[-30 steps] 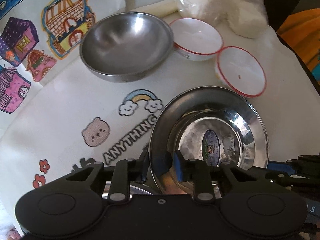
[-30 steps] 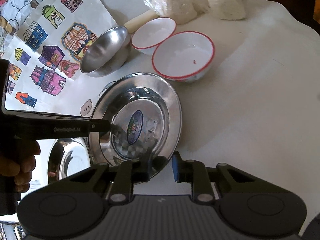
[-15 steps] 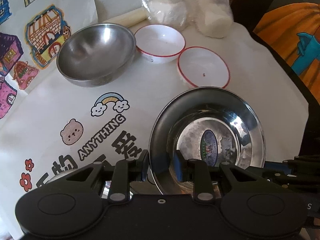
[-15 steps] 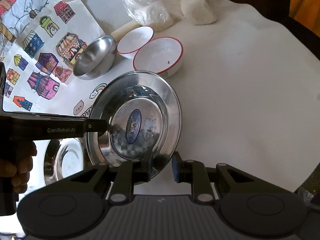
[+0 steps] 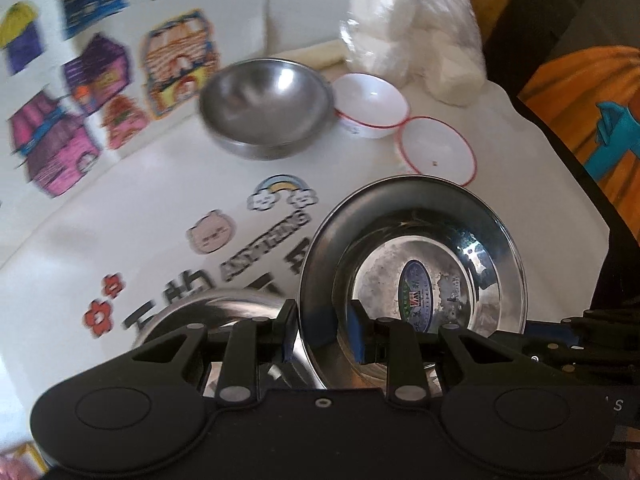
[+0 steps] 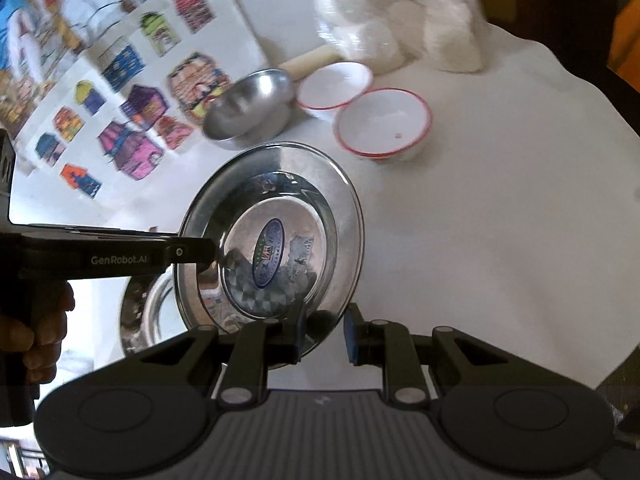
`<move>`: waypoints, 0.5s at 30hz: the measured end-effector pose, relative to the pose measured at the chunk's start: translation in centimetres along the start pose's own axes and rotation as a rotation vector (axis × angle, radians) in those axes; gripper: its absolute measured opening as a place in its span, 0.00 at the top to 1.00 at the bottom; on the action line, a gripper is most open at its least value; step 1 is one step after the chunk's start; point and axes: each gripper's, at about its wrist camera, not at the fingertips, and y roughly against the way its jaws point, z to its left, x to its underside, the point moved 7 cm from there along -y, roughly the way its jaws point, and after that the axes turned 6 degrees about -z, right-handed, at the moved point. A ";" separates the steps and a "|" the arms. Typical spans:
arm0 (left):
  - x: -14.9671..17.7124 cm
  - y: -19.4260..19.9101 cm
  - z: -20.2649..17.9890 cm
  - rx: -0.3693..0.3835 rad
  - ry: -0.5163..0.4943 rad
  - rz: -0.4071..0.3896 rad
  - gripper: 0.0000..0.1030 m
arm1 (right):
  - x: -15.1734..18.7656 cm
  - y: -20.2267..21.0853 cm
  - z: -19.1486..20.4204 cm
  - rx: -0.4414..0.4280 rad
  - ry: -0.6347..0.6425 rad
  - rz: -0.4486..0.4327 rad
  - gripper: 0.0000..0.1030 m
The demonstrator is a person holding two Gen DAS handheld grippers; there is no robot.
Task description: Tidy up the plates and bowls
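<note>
Between our two tongs hangs the steel plate (image 5: 412, 280), off the bench (image 6: 500, 240) and tipped up on edge, its hollow face and oval sticker toward both cameras. Our left tongs (image 5: 322, 334) are clamped on its rim at the near left edge, one pad on each face of the metal; our right tongs (image 6: 324, 334) straddle the rim lower down, their left pad against it, though we cannot tell whether the right pad presses too. Neither hand is the nearer one, since both already have the rim. What the coming move turns on, we judge, is the second plate (image 5: 208, 312), which lies flat on the bench directly beneath and a little to the left of the held one, so stacking would mean levelling the plate and lowering it leftward. Farther off, well apart, stand the steel bowl (image 5: 266, 108) and two red-rimmed white bowls (image 5: 370, 104), (image 5: 436, 150), with a bag (image 5: 416, 52) behind them.
</note>
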 end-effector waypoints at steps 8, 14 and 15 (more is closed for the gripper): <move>1.6 2.2 3.8 -0.063 0.077 -0.016 0.72 | 0.1 -1.2 3.9 -0.062 0.080 0.031 0.78; 3.2 3.5 6.6 -0.105 0.127 -0.011 0.72 | 0.6 -2.3 6.6 -0.104 0.138 0.070 0.78; 3.4 3.6 6.9 -0.112 0.135 -0.008 0.72 | 0.7 -2.5 7.1 -0.109 0.149 0.078 0.78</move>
